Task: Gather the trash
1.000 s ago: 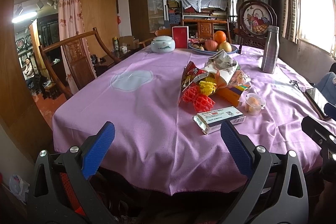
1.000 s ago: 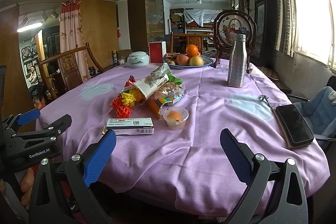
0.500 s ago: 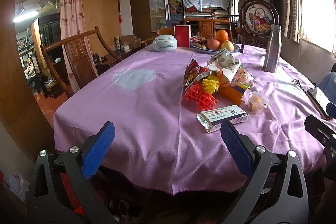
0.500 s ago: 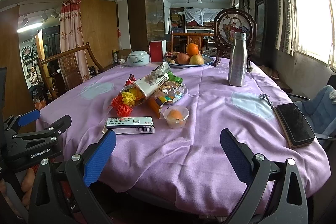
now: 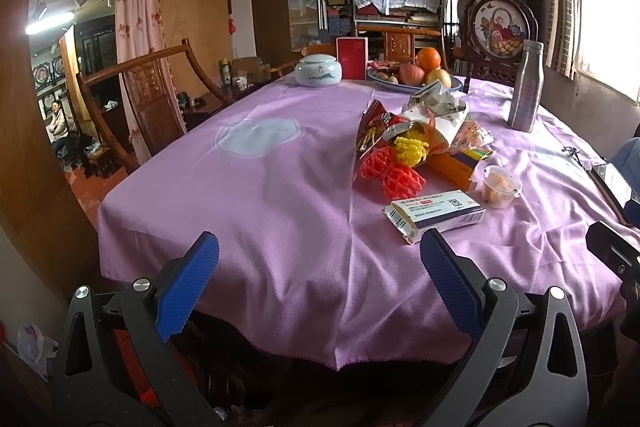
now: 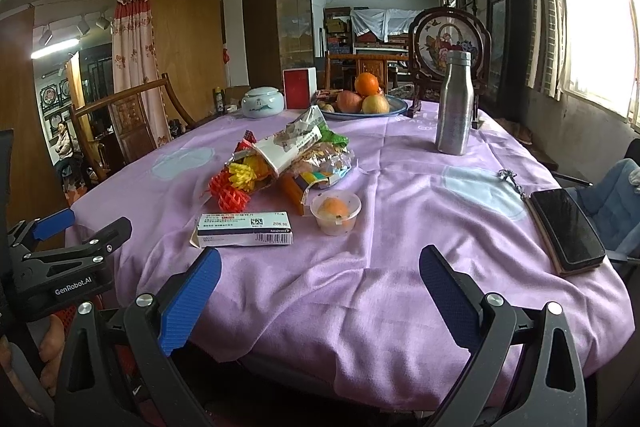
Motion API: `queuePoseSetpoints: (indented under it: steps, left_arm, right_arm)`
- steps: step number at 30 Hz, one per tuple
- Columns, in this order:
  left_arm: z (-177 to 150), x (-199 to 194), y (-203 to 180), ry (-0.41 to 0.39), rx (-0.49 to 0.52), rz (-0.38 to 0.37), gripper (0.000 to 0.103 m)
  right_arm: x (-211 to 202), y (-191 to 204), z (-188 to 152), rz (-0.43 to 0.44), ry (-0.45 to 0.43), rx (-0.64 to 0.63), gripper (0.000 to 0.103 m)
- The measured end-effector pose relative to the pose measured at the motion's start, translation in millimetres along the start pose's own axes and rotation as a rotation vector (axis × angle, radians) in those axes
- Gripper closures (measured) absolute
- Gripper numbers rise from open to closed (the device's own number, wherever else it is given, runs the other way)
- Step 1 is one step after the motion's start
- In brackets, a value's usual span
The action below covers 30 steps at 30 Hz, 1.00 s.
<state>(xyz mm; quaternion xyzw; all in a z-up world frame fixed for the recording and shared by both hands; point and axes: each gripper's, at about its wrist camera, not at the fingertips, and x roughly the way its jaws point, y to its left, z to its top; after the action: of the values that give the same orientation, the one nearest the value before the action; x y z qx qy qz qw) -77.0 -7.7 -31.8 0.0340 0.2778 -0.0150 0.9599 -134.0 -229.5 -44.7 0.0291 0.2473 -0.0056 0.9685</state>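
Tongs hang at the table's near edge: left gripper (image 5: 320,283) and right gripper (image 6: 320,291) both spread wide, holding nothing. Beyond them on the purple tablecloth (image 6: 400,267) lies a medicine box (image 6: 245,229) beside a small plastic cup (image 6: 336,213). Farther in sits the heap of wrappers (image 6: 296,159), then the fruit bowl (image 6: 362,107).

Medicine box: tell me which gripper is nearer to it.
Left. The left gripper sits just short of the medicine box, box by its right finger; the right gripper hangs farther right, both open.

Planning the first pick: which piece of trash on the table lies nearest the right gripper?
The white medicine box, lying flat at the front of the pile. The fruit cup sits slightly farther back, and the snack wrappers lie behind both.
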Motion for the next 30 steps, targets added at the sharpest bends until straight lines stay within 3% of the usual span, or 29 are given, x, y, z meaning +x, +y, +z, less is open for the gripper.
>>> queuePoseSetpoints:
  steps: [13, 23, 30]
  left_arm:
    - [-3, 34, 7, 0.057, 0.004, 0.012, 0.007]
    - [32, 86, 16, 0.127, -0.018, -0.079, 0.007]
    - [62, 121, 8, 0.176, 0.007, -0.182, 0.007]
  right_arm:
    - [36, -6, 0, 0.026, 0.062, -0.003, 0.006]
    - [89, -20, 38, 0.064, 0.117, -0.006, 0.006]
    - [125, -35, 81, 0.071, 0.098, -0.005, 0.006]
